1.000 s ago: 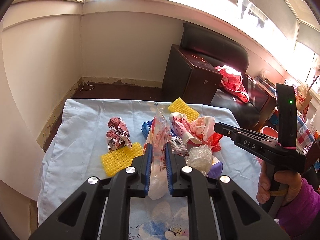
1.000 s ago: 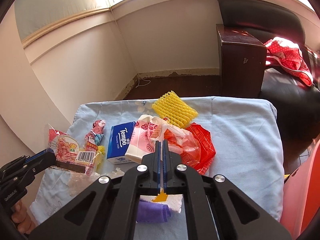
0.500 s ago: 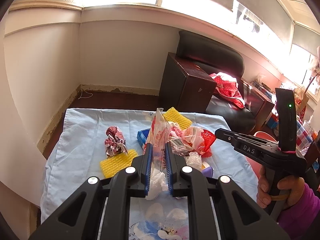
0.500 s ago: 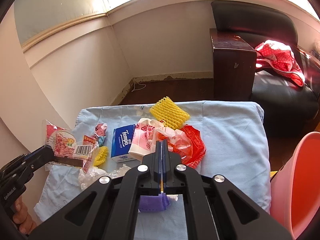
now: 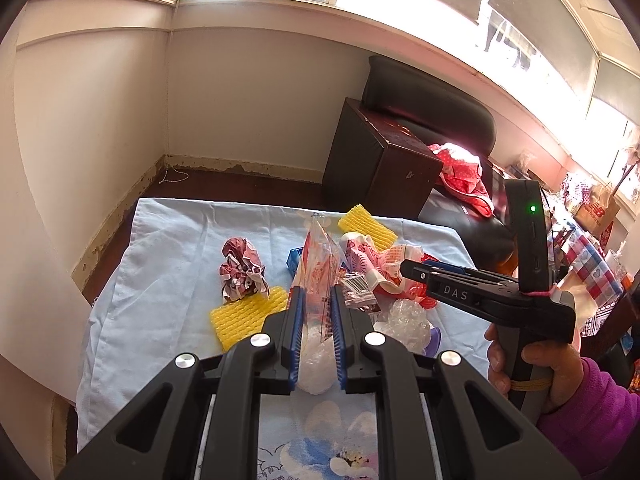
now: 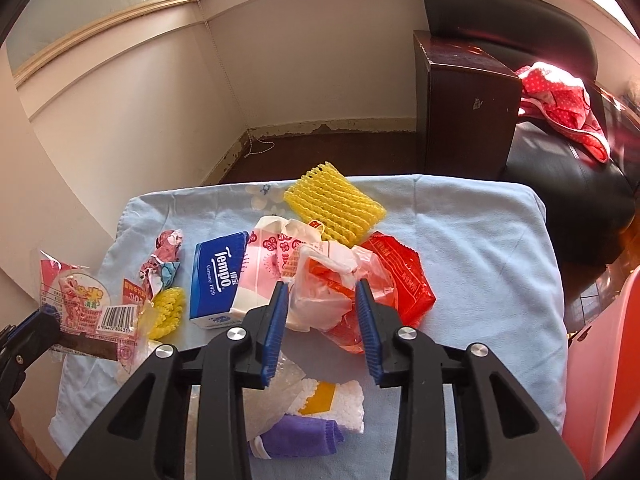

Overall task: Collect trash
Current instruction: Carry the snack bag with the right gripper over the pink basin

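Right wrist view showing right gripper [image 6: 322,316] spread wide, gripping nothing, hovering over crumpled plastic bag [image 6: 336,296] on blue cloth [image 6: 480,240]. Looking light, floppy, slippery, so pinching a bunched fold. Left gripper [image 5: 316,320] clamping clear snack wrapper [image 5: 318,268] above the pile.

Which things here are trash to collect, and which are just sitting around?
Trash to collect:
snack wrapper, held in the left gripper
plastic bag
red packet
yellow foam net
crumpled paper

Just lying about:
armchair
red cloth
blue tablecloth
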A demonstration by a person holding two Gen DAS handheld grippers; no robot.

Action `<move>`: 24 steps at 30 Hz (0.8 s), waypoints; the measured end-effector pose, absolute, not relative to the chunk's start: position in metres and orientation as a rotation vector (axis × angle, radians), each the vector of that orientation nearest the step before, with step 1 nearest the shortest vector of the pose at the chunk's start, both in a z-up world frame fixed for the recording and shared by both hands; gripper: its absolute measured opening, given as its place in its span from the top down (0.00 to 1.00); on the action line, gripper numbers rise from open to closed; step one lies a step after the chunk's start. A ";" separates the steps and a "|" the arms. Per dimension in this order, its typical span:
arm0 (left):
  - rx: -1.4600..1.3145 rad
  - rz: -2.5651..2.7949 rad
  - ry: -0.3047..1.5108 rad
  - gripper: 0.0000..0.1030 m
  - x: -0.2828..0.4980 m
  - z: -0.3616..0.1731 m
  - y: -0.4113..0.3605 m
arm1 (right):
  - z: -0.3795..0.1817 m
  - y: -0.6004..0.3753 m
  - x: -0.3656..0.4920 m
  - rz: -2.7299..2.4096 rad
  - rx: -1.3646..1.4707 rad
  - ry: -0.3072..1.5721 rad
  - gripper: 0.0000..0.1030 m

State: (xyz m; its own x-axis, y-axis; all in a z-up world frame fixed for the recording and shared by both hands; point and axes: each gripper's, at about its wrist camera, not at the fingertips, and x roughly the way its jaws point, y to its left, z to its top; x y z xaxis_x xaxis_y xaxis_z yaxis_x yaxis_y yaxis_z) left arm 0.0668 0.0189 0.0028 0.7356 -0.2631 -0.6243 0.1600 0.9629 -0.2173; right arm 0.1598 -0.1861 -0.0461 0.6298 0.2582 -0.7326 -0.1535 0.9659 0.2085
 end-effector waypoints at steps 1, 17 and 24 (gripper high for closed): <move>-0.154 -0.235 0.707 0.88 0.067 0.003 0.019 | -0.047 -0.186 0.161 0.246 0.137 0.854 0.66; -0.135 -0.276 0.638 0.88 0.054 0.028 -0.003 | -0.016 -0.216 0.107 0.261 0.155 0.733 0.74; -0.102 -0.387 0.601 0.88 0.050 0.046 -0.050 | 0.001 -0.254 0.073 0.155 0.156 0.680 0.74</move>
